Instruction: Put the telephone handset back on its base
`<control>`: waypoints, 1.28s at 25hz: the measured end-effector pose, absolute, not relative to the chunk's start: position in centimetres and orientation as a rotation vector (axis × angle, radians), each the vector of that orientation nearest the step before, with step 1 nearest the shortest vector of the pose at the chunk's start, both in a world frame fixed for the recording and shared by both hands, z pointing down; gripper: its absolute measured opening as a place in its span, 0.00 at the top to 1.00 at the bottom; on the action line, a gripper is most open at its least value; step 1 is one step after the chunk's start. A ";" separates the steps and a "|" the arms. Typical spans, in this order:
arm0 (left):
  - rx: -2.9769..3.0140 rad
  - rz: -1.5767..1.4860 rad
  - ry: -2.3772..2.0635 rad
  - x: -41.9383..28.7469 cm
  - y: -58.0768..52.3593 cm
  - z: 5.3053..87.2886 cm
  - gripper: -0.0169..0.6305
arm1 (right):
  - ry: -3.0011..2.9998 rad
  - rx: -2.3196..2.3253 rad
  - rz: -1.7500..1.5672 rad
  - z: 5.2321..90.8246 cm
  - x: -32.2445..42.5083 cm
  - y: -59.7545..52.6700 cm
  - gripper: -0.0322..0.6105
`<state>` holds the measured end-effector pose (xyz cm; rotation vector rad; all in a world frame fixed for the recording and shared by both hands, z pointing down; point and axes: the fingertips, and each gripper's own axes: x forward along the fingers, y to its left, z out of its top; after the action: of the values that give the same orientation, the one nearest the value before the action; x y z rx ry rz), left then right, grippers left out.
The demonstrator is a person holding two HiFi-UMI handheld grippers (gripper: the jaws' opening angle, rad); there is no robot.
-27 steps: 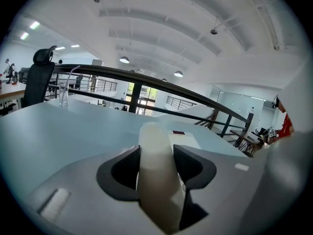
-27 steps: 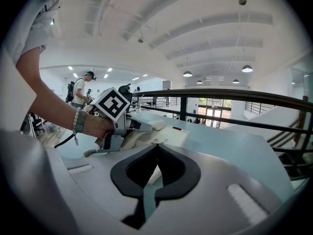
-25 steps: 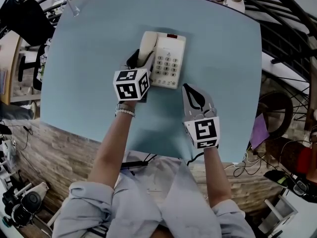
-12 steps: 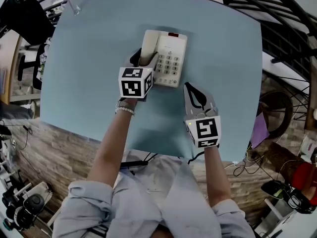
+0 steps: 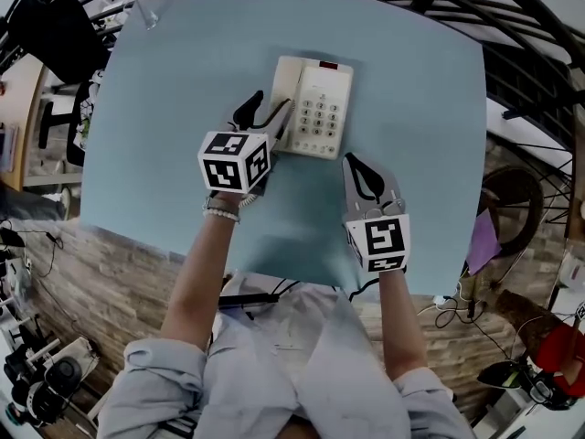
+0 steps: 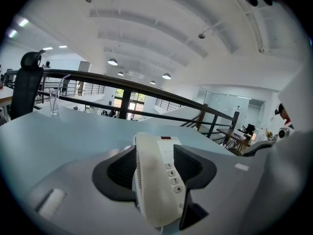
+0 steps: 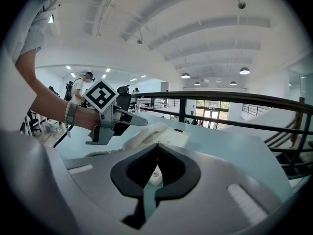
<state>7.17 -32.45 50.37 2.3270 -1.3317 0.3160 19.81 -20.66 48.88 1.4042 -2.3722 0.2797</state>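
The cream telephone base (image 5: 322, 108) with its keypad lies on the light blue table (image 5: 155, 126). The white handset (image 5: 286, 94) rests along the base's left side. My left gripper (image 5: 265, 110) is at the handset's near end, with a jaw on each side. In the left gripper view, the handset (image 6: 154, 185) fills the gap between the jaws and the left gripper (image 6: 155, 150) is shut on it. The right gripper (image 5: 355, 165) hovers shut and empty just right of the base's near edge; the right gripper (image 7: 156, 148) faces the phone (image 7: 168, 136).
A coiled cord (image 7: 95, 153) trails from the handset toward the left gripper. A drinking glass (image 5: 144, 12) stands at the table's far left corner. A black office chair (image 5: 50, 30) is beyond it. Railings run round the table's far side.
The handset has shifted slightly right, closer onto the base. The left gripper's cube has come back toward me and looks larger. The right gripper has barely moved.
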 end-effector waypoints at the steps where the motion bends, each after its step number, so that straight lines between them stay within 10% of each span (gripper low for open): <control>1: 2.342 0.308 -1.331 7.0 -32.1 49.7 0.64 | -2.372 1.406 0.279 48.7 19.7 -20.5 0.94; 17: 2.295 0.462 -1.396 2.1 -28.1 53.9 0.97 | -2.365 1.412 0.262 47.4 18.0 -18.5 0.94; 32: 2.268 0.582 -1.333 3.6 -27.0 57.6 0.97 | -2.348 1.415 0.282 48.5 18.5 -17.3 0.94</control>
<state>3.57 -27.04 57.57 2.2679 -1.3328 0.5819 18.45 -17.34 48.47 1.4147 -2.3485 0.2817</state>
